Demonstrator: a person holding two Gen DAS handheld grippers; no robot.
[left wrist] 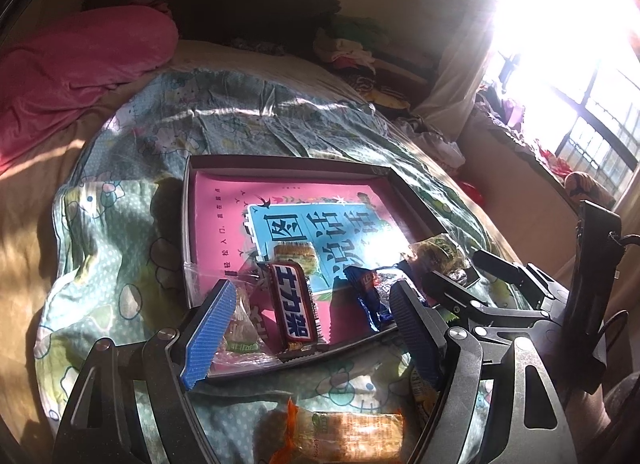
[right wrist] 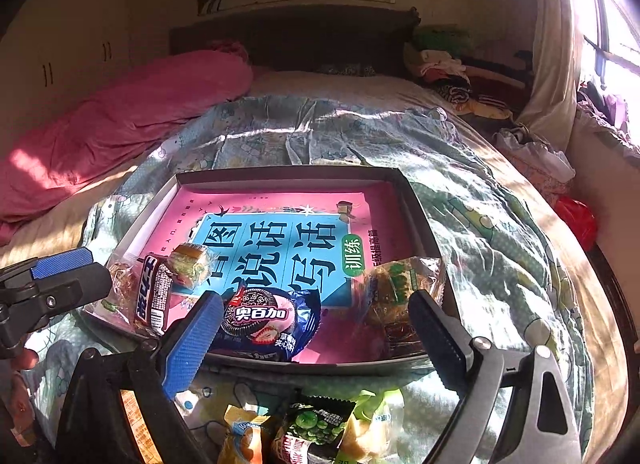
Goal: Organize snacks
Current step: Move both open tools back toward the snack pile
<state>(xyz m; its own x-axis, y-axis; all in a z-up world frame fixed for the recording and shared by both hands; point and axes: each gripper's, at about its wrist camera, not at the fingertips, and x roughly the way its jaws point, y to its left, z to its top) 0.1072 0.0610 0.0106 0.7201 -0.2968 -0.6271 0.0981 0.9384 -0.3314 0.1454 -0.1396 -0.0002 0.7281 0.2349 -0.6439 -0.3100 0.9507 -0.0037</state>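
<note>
A shallow dark tray point(right wrist: 280, 174) with a pink printed floor lies on the bedspread. In it are a brown chocolate bar point(right wrist: 154, 292), a small green-yellow cake point(right wrist: 192, 260), a clear packet point(right wrist: 120, 276), a blue cookie packet point(right wrist: 268, 320) and a green pastry packet point(right wrist: 400, 288) leaning on the right rim. My right gripper point(right wrist: 316, 300) is open above the near rim, the cookie packet lying between its jaws untouched. My left gripper point(left wrist: 313, 290) is open over the chocolate bar point(left wrist: 294, 304), touching nothing. Loose snacks lie in front of the tray: an orange packet point(left wrist: 352, 436) and a green pea packet point(right wrist: 316, 428).
A pink blanket point(right wrist: 120, 124) is heaped at the far left of the bed. Piled clothes point(right wrist: 444, 68) sit by the headboard. A red bag point(right wrist: 578, 220) lies beside the bed's right edge, under a bright window point(left wrist: 560, 44). Rumpled patterned bedspread point(right wrist: 460, 184) surrounds the tray.
</note>
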